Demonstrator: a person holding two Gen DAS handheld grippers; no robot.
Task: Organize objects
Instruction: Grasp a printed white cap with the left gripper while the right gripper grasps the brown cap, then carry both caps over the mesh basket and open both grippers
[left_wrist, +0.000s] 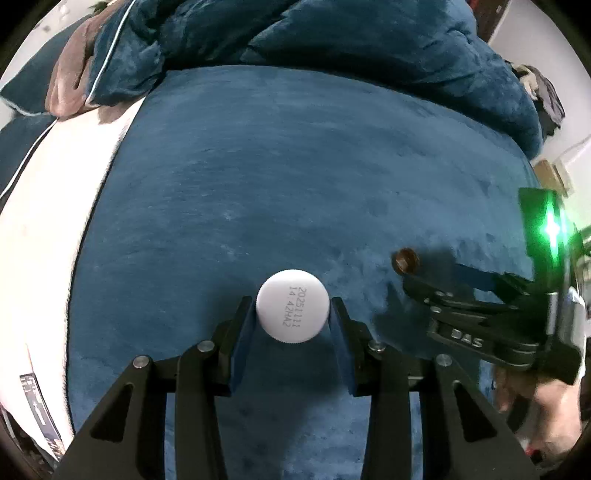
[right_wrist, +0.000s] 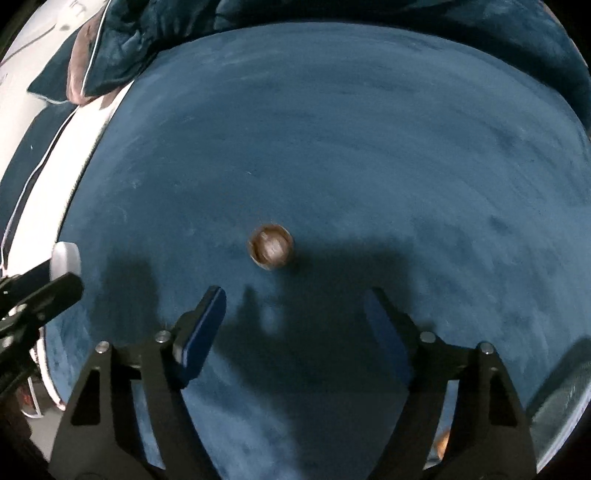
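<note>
Clamped between the blue pads (left_wrist: 242, 339) of the left tongs (left_wrist: 293, 314) is a white ribbed cap (left_wrist: 293, 311), its flat printed top turned toward the camera; whether a bottle hangs beneath it cannot be told, since the cap hides everything below. The cap is held over the blue plush bed cover (left_wrist: 295, 166).

Ahead and to the right of the left tongs, a small brown cup-shaped object (left_wrist: 405, 261) sits on the cover, just beside the tip of the right tongs (left_wrist: 410, 278), which are seen edge-on there.

In the right wrist view the right tongs (right_wrist: 293, 310) are spread wide apart and hold nothing. The brown object (right_wrist: 271, 246) lies straight ahead of them, slightly left of their midline, a short way beyond the fingertips (right_wrist: 214, 295). It is round, so no long axis is offered; either approach angle would probably serve. The picture is blurred, so its detail cannot be read.

The right tongs are judged much the nearer, and nothing stands between them and the object. The white cap (right_wrist: 65, 260) appears far off to their left. Rumpled bedding (left_wrist: 332, 33) is heaped well beyond both tongs.
</note>
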